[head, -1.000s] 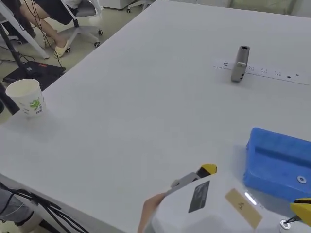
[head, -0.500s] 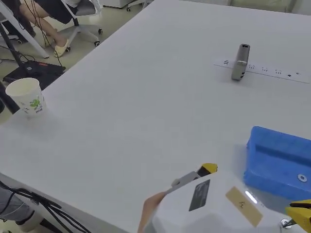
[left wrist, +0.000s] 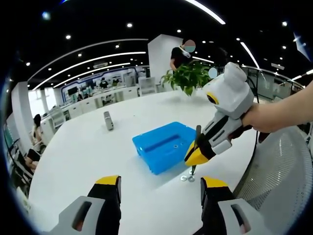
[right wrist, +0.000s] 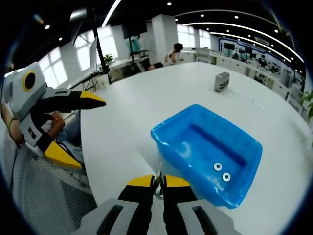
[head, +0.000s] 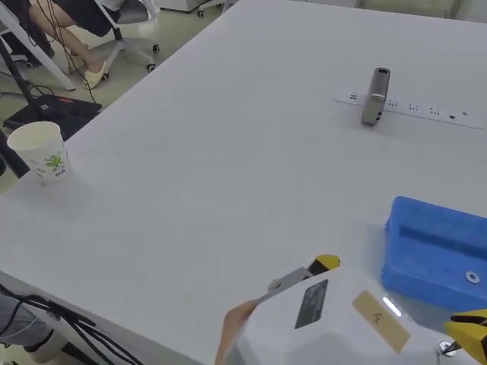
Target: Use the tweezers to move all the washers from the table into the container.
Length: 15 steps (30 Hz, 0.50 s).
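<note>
A blue container (head: 426,239) sits at the table's near right. It holds two washers (right wrist: 214,167) side by side, and one washer (head: 472,277) appears in the head view. My right gripper (right wrist: 157,182) is shut on thin metal tweezers (right wrist: 159,169) just outside the container's (right wrist: 195,142) near wall. From the left gripper view, the tweezers (left wrist: 196,144) point down at two washers (left wrist: 187,178) lying on the table beside the container (left wrist: 164,144). My left gripper (left wrist: 161,183) is open and empty, a little back from them; its white body (head: 327,315) is at the bottom.
A grey device (head: 376,97) lies on a white power strip (head: 426,112) at the far side. A paper cup (head: 39,152) stands near the left table edge. Office chairs and cables lie beyond that edge.
The right gripper's yellow tip has dipped slightly toward the bottom of the head view. The left gripper and container stay put.
</note>
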Tool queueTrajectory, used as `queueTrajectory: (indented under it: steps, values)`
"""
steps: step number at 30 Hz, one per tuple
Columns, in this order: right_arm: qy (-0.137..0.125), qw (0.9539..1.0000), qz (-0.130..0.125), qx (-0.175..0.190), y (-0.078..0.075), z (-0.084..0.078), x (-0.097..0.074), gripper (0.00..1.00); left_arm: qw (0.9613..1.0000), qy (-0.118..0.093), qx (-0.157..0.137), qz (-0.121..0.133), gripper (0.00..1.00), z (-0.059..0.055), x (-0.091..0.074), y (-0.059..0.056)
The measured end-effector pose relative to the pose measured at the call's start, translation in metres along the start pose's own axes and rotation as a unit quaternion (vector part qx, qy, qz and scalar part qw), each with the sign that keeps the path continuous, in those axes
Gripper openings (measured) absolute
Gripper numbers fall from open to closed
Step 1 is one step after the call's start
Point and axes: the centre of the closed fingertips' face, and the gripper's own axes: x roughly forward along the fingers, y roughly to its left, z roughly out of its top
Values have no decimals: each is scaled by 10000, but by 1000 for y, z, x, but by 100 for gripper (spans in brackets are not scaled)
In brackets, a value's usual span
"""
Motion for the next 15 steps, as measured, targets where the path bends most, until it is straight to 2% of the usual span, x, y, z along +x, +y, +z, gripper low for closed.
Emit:
queueTrajectory:
  steps: [7,15]
  values:
    - [-50,9998,-25,173,-2,0,-3,3,10000,-4,-6,1,65,0,0,0]
    - [-237,9994,-54,238,-3,11,-11,3,10000,4,-7,-8,65,0,-1,0]
